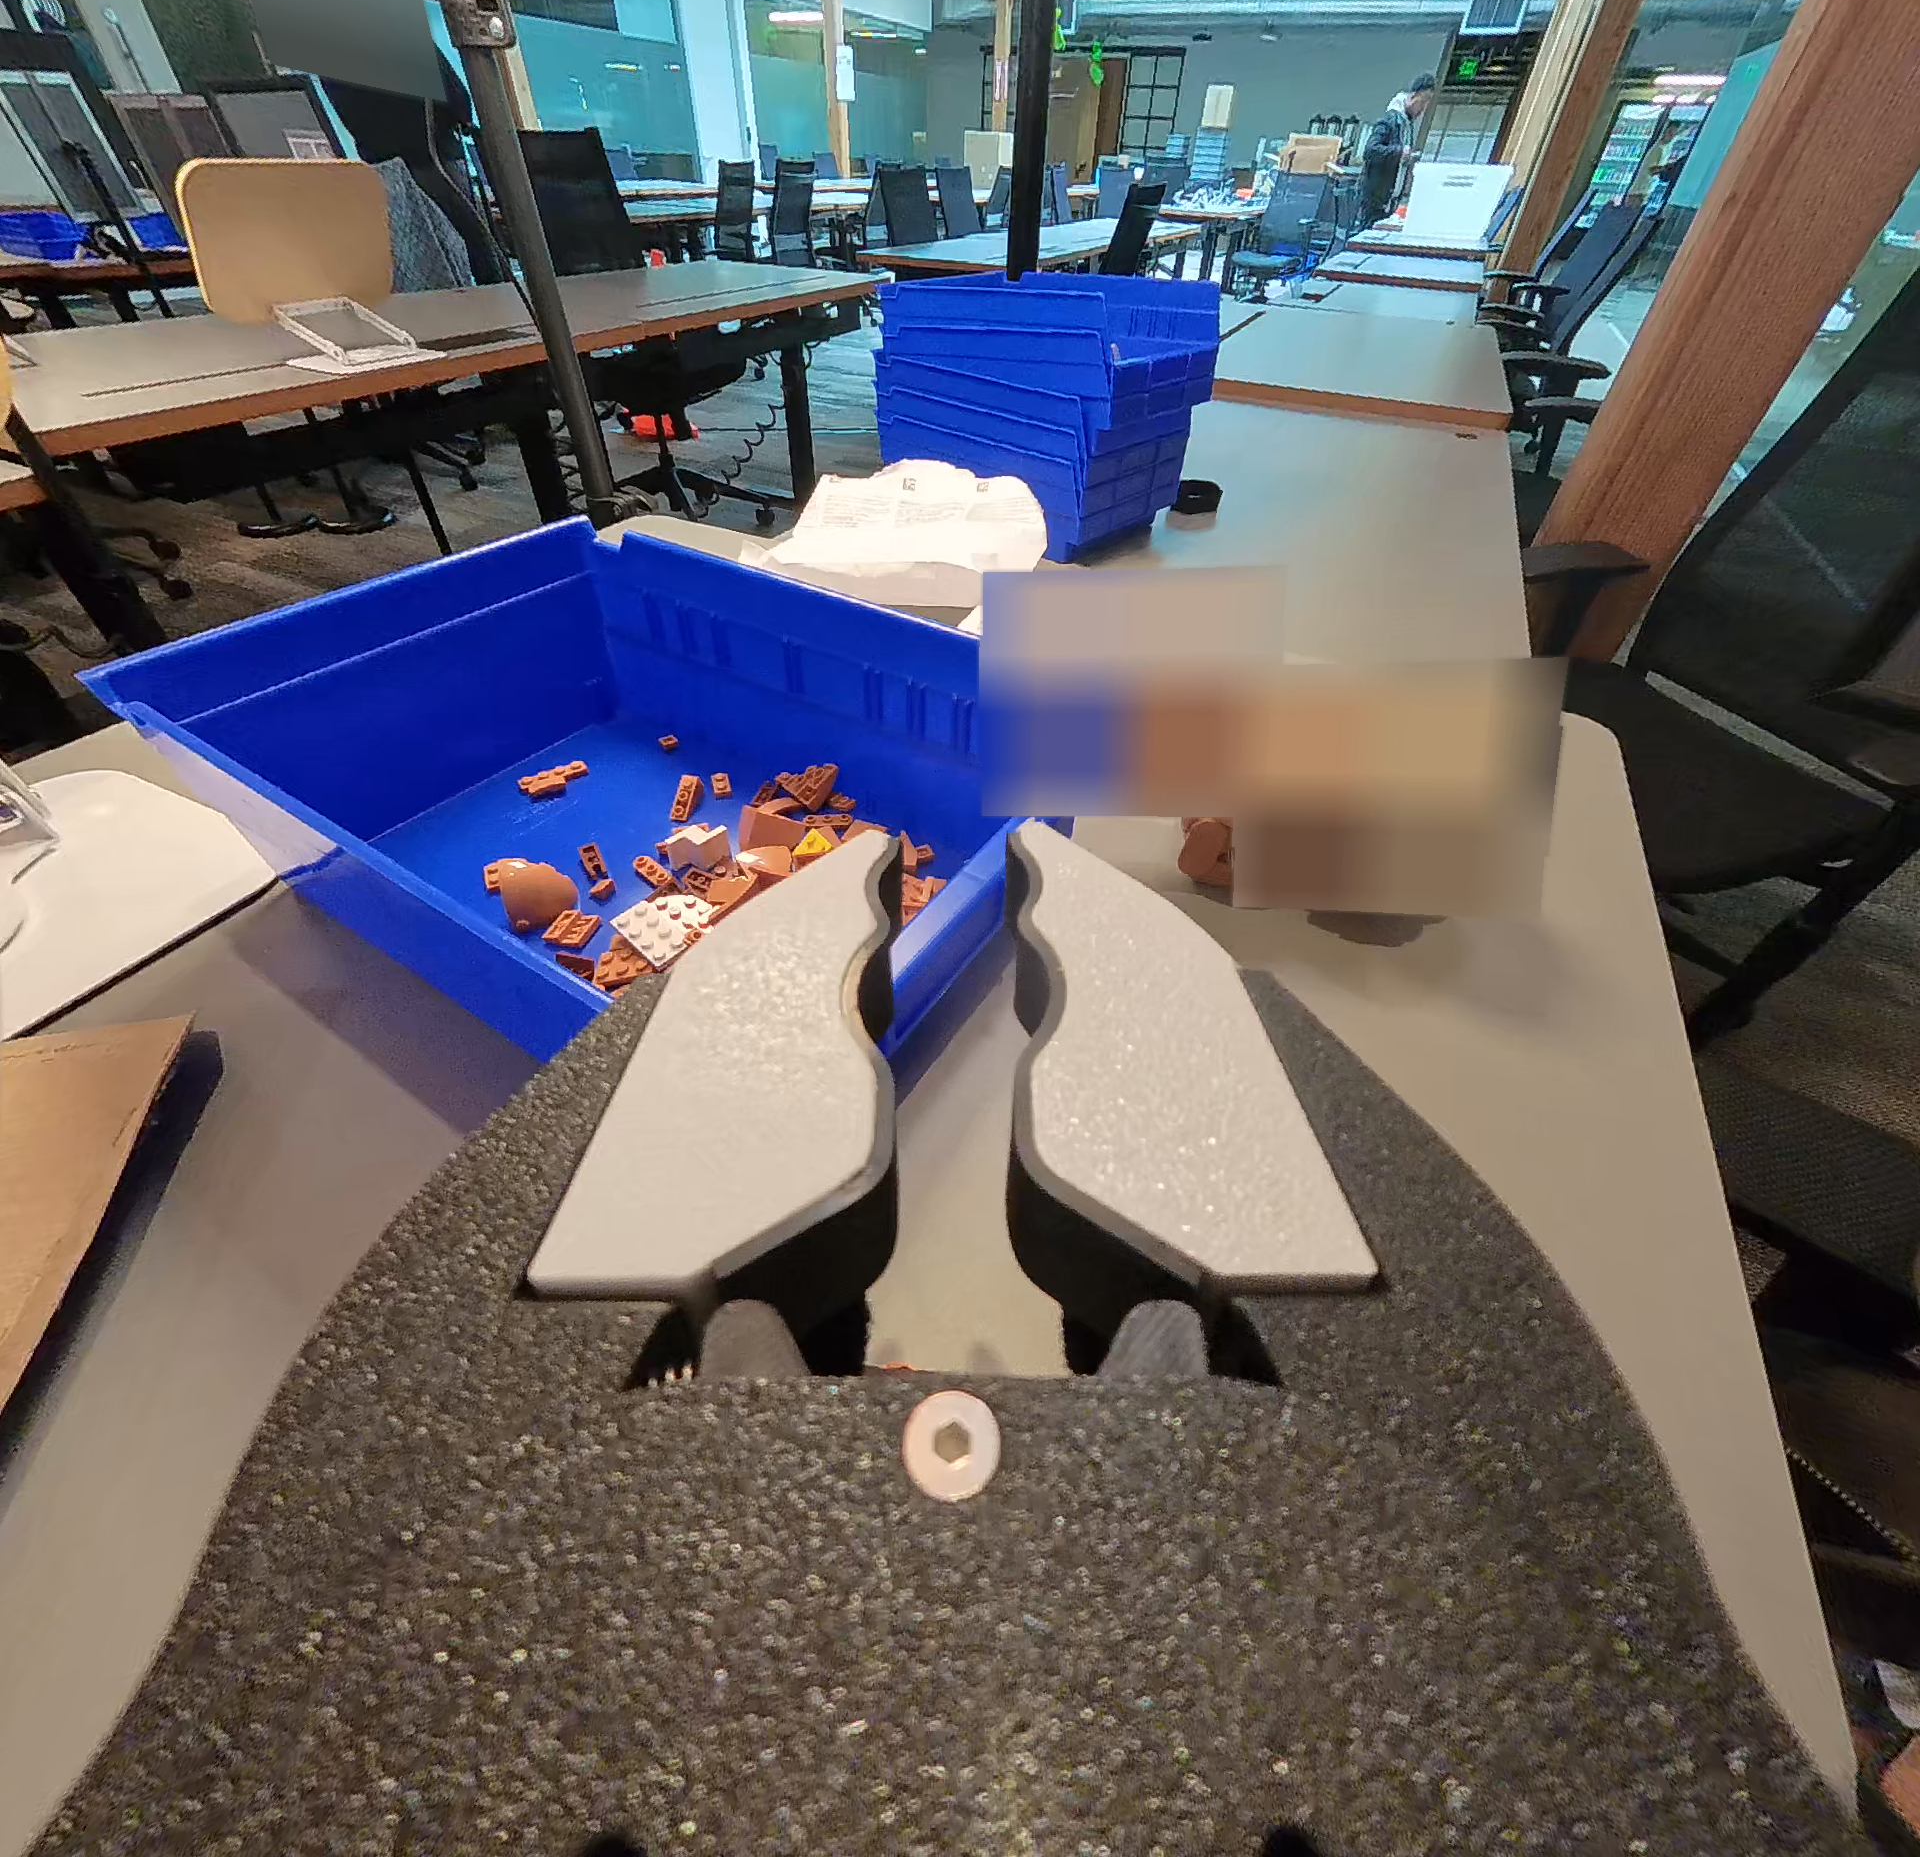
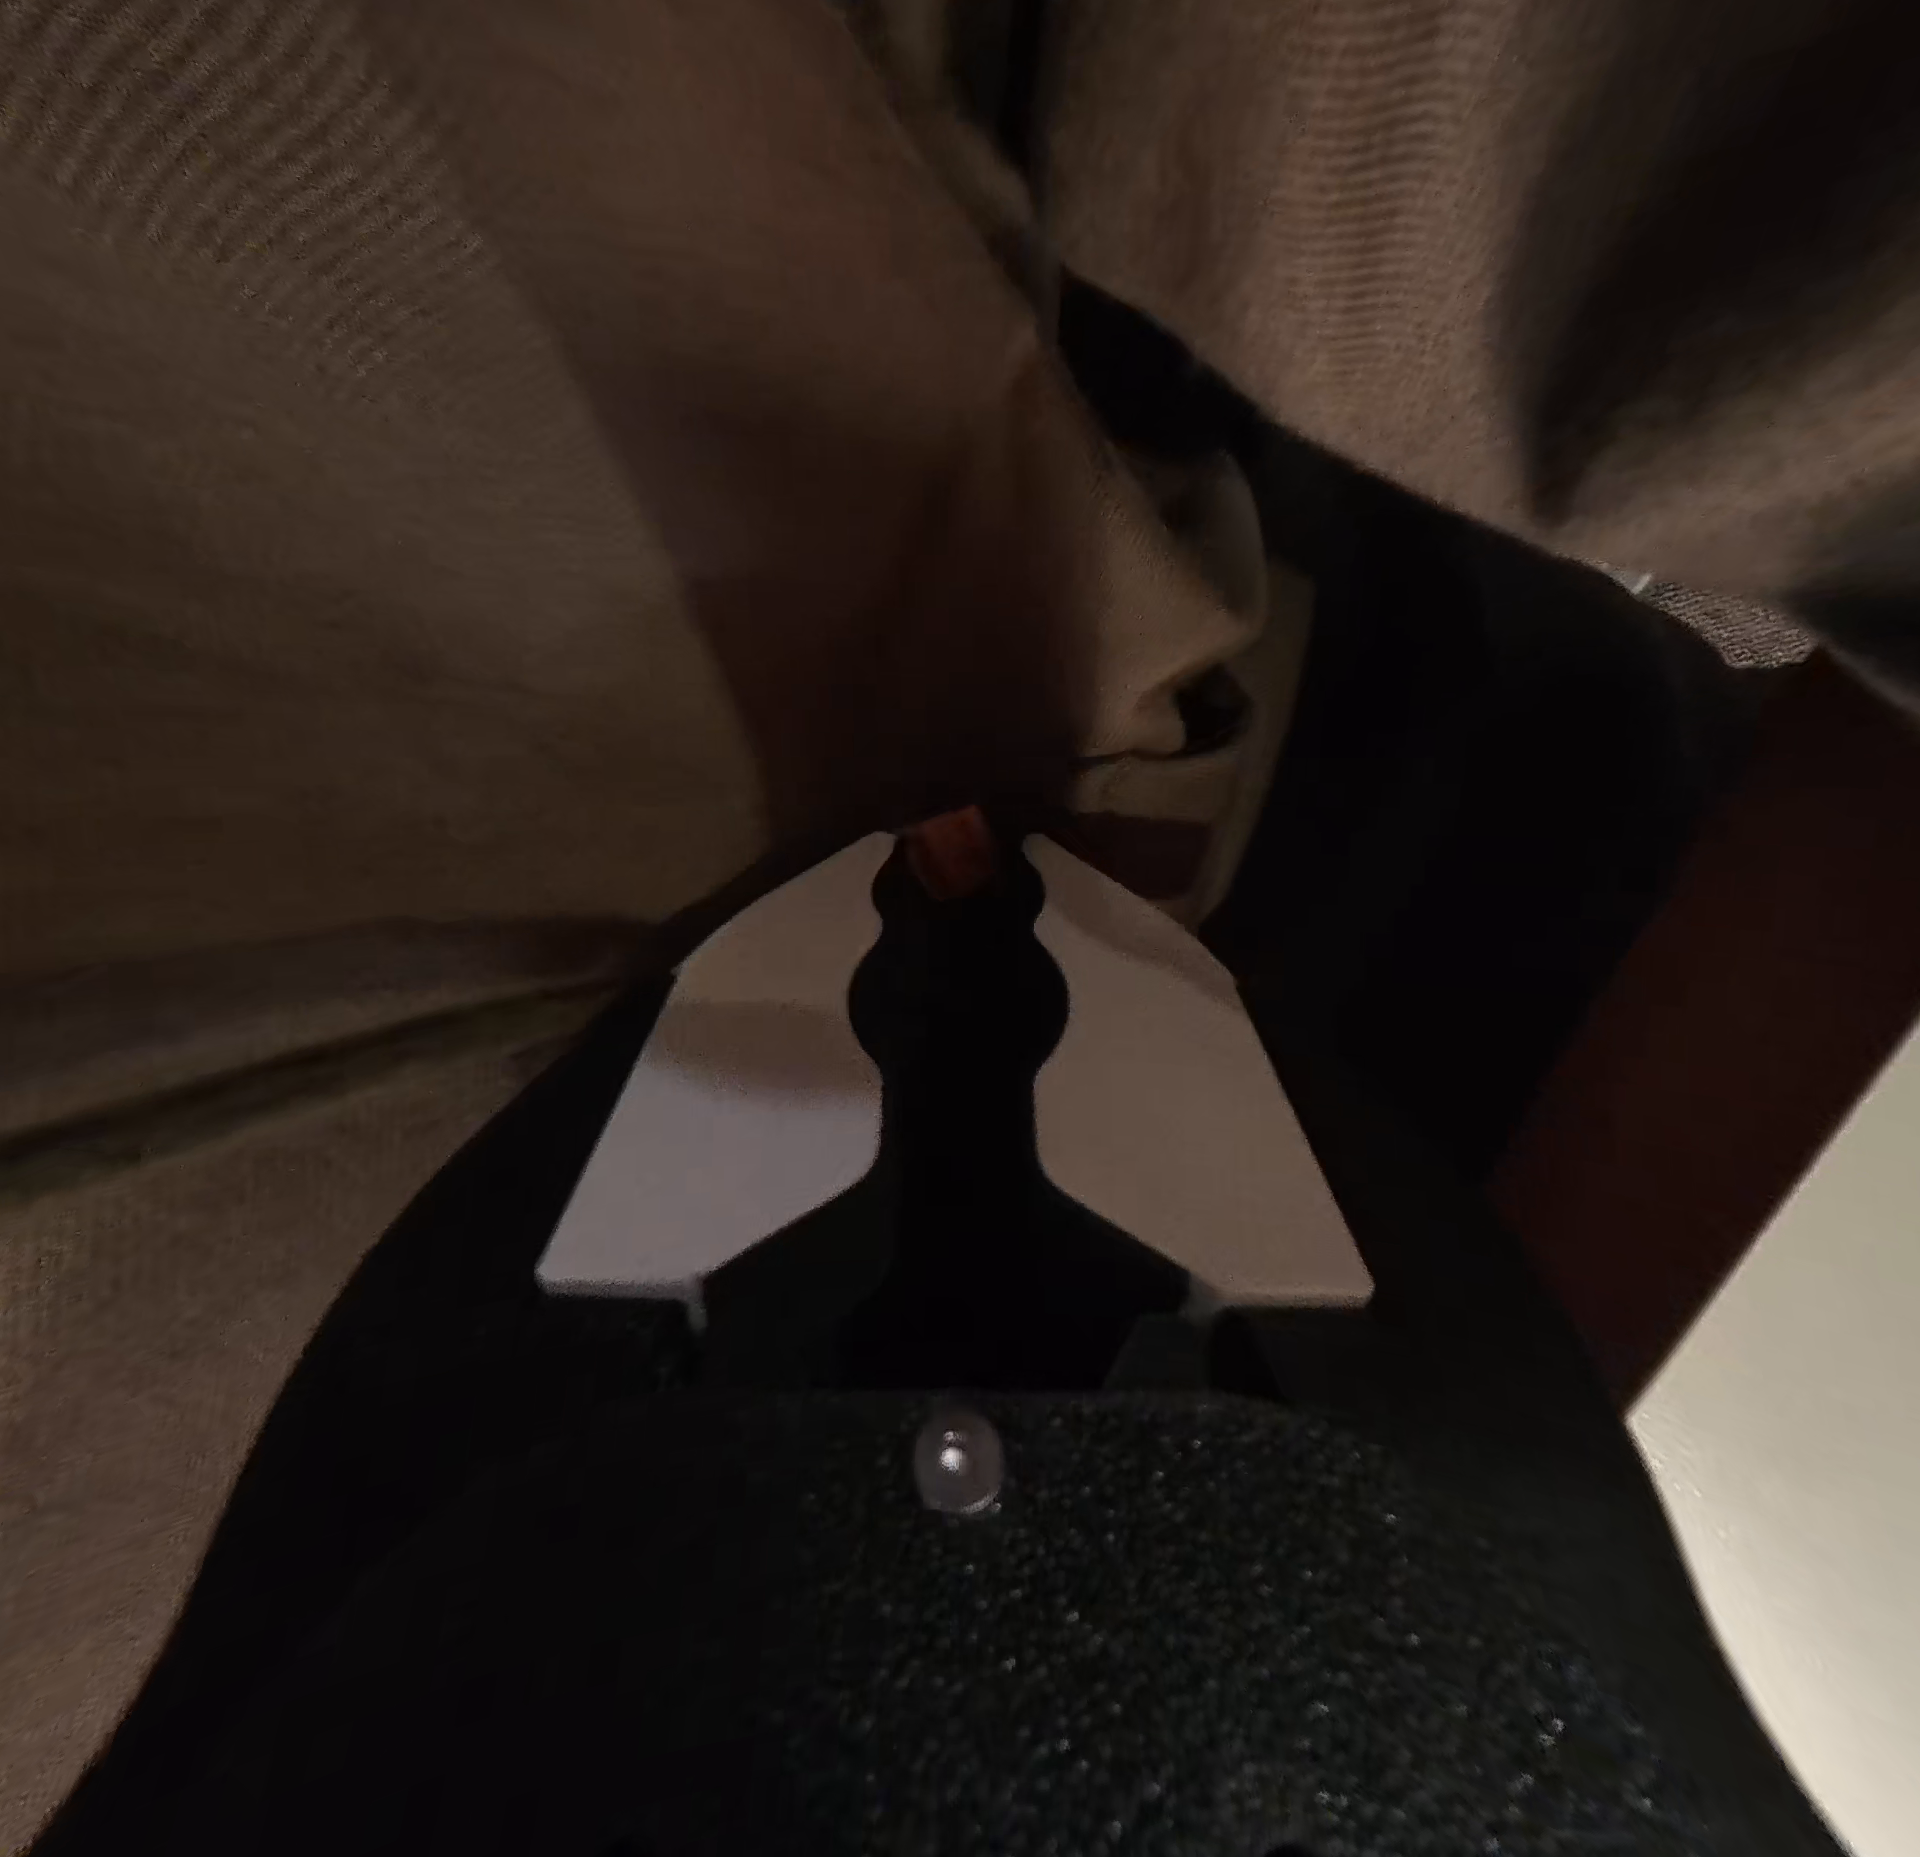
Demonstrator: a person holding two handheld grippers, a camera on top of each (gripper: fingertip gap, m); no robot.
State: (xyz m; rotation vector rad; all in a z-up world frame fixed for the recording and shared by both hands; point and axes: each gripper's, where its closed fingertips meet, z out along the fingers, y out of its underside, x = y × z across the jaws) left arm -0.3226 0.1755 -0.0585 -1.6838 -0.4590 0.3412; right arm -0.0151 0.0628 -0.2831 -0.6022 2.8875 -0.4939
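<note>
My left gripper (image 1: 951, 851) is open and empty, its grey fingers held over the near right corner of a blue bin (image 1: 416, 727) on a grey table. The bin holds several loose brown toy bricks (image 1: 717, 862) with a few white ones (image 1: 660, 924). A small brown brick piece (image 1: 1205, 851) lies on the table right of the bin, partly behind a blurred patch. My right gripper (image 2: 951, 851) is shut on a small reddish-brown brick (image 2: 948, 851) at its tips. It is pressed close to tan fabric (image 2: 416, 457), in dim light.
A stack of blue bins (image 1: 1039, 405) and crumpled white paper (image 1: 914, 519) sit farther back on the table (image 1: 1403, 1132). Cardboard (image 1: 62, 1163) and a white base (image 1: 114, 882) lie at the left. A black chair (image 1: 1766, 768) and wooden post (image 1: 1714, 301) stand to the right. My right fingertips sit around 40 cm from my left ones.
</note>
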